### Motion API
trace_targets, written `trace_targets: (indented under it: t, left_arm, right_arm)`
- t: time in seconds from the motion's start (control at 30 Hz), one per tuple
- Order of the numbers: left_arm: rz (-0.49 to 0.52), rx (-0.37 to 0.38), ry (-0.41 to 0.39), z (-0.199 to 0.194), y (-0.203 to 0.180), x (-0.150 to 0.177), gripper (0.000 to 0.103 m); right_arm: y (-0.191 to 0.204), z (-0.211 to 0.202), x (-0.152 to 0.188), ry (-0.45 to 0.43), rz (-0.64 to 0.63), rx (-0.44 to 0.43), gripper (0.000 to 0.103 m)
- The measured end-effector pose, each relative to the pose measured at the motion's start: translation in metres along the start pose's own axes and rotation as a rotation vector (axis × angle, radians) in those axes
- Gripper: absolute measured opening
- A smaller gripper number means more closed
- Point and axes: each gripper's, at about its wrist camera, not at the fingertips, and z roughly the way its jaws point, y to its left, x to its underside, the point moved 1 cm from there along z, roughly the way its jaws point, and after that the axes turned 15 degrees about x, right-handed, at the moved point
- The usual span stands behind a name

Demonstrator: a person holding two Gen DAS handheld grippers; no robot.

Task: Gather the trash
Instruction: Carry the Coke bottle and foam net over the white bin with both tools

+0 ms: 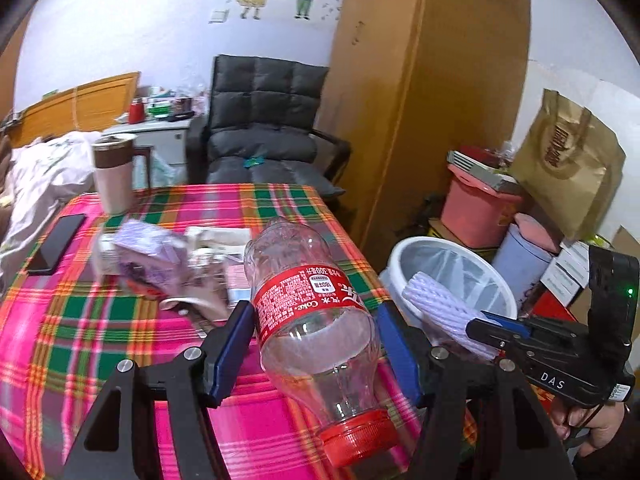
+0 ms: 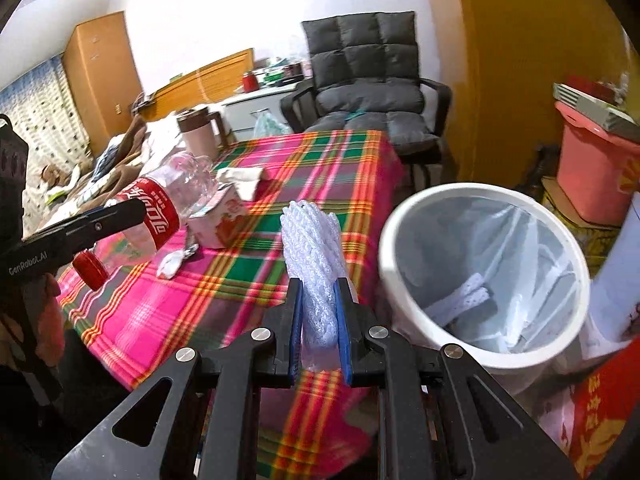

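My left gripper (image 1: pixel 316 312) is shut on an empty clear Coke bottle (image 1: pixel 312 320) with a red label and red cap, held above the plaid table, cap toward the camera. The bottle also shows in the right wrist view (image 2: pixel 160 204). My right gripper (image 2: pixel 318 292) is shut on a white foam net sleeve (image 2: pixel 312 248), held near the table's right edge, left of the white trash bin (image 2: pixel 400 216). The bin (image 1: pixel 400 256) has a plastic liner and another foam net (image 2: pixel 464 300) lies inside. The sleeve also shows in the left wrist view (image 1: pixel 444 312).
On the plaid tablecloth (image 1: pixel 80 320) lie a purple wrapper (image 1: pixel 152 256), a small pink carton (image 2: pixel 224 220), crumpled paper (image 2: pixel 172 264), a black phone (image 1: pixel 56 244) and a pink tumbler (image 1: pixel 114 172). A grey chair (image 1: pixel 264 128) stands behind. Pink bucket (image 1: pixel 480 208) and boxes crowd the right.
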Motion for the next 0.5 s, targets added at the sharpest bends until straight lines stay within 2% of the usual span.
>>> trace_targets:
  t: [0.5]
  left_arm:
    - [0.08,0.166,0.106,0.086,-0.056,-0.008,0.063]
  right_arm:
    - [-0.058,0.004,0.007,0.035,0.118,0.128,0.018]
